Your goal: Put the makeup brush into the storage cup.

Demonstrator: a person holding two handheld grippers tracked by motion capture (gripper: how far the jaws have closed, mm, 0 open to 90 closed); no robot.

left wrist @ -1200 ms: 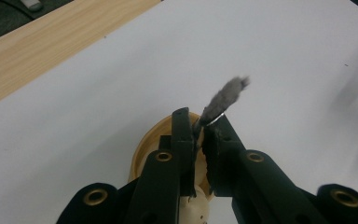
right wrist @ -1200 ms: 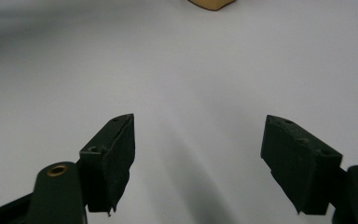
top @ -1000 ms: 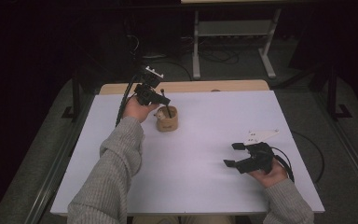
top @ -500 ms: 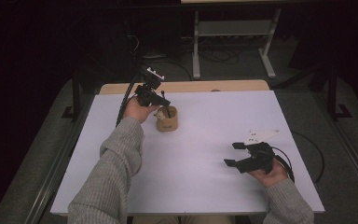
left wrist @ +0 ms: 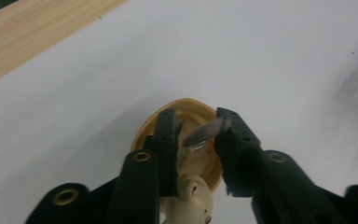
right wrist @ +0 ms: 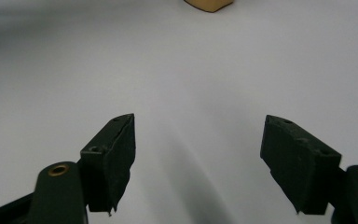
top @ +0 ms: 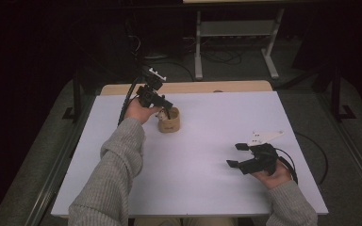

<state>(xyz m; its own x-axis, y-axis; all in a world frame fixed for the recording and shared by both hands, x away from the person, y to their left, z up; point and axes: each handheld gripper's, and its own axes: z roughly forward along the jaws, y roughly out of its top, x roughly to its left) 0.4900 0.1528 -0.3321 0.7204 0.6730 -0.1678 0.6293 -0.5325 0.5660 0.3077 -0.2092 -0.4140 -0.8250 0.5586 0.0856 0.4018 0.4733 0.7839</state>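
Blurred grey item (left wrist: 205,133) between the left hand-held gripper's (left wrist: 196,140) jaws, too smeared to identify. Wooden cup (right wrist: 208,4) cut off by the top edge in the right gripper view. Cup contents partly hidden behind jaws.

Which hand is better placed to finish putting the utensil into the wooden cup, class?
The left. The left gripper hangs right over the wooden cup, jaws just opening around a cream-handled utensil in it. The right gripper rests open, far across the white table.

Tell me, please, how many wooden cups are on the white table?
1: the wooden cup stands toward the table's far left, under the left gripper. Nothing suggests another is hidden.
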